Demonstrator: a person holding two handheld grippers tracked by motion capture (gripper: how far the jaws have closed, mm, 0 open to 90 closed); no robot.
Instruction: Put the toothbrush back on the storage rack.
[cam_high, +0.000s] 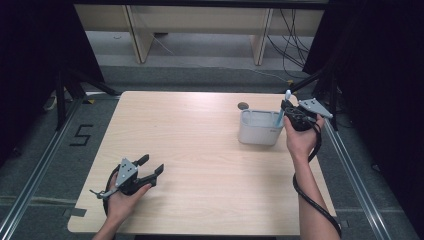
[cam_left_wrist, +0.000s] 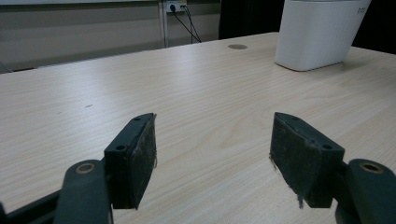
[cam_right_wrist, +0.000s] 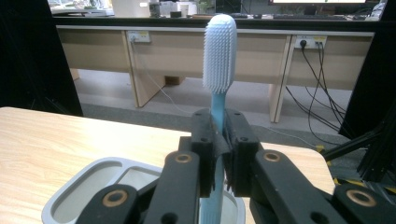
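Observation:
My right gripper (cam_high: 286, 107) is shut on the neck of a light blue toothbrush (cam_right_wrist: 219, 51), which stands upright with its bristle head on top. The toothbrush (cam_high: 286, 100) pokes up at the right edge of a white holder cup (cam_high: 260, 131), and its lower end reaches down into the cup (cam_right_wrist: 84, 186). In the right gripper view the jaws pinch the handle just below the head, at my right gripper (cam_right_wrist: 219, 140). My left gripper (cam_high: 151, 165) rests near the table's front left, open, with nothing between its pads (cam_left_wrist: 142, 154). The cup (cam_left_wrist: 317, 35) stands far ahead of it.
The wooden table (cam_high: 190, 150) has a small round cable hole (cam_high: 243, 105) behind the cup. Beyond the far edge are desk legs, cables and black stands. A floor mark "5" lies left of the table.

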